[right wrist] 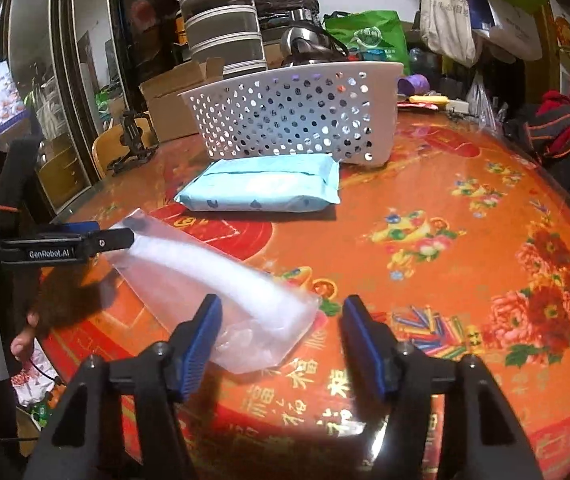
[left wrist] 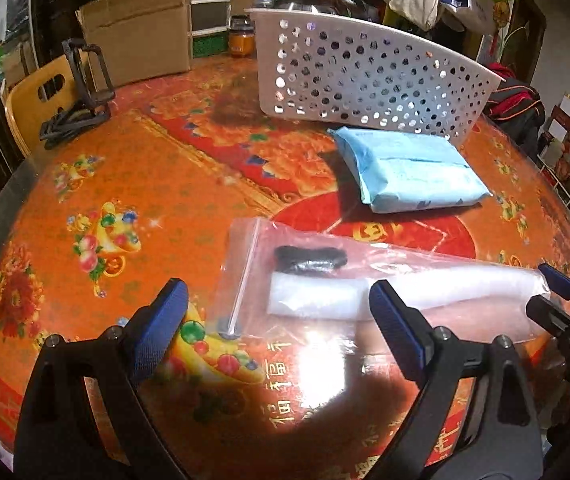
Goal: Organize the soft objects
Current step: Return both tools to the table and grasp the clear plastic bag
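A clear zip bag (left wrist: 365,280) with a white foam roll and a small black item inside lies on the red table; it also shows in the right wrist view (right wrist: 213,280). A light blue soft pack (left wrist: 409,170) (right wrist: 265,188) lies just in front of a white perforated basket (left wrist: 365,76) (right wrist: 297,116). My left gripper (left wrist: 279,312) is open at the bag's near edge. My right gripper (right wrist: 281,340) is open over the bag's other end; its fingertips (left wrist: 561,284) show in the left wrist view. The left gripper (right wrist: 97,236) shows from the side in the right wrist view.
A cardboard box (left wrist: 141,32) and a black phone stand (left wrist: 81,96) sit at the far left of the table. A wooden chair back (left wrist: 41,100) stands beyond the table edge. Bags and clutter crowd the back. A red and black bag (right wrist: 561,128) lies at the right.
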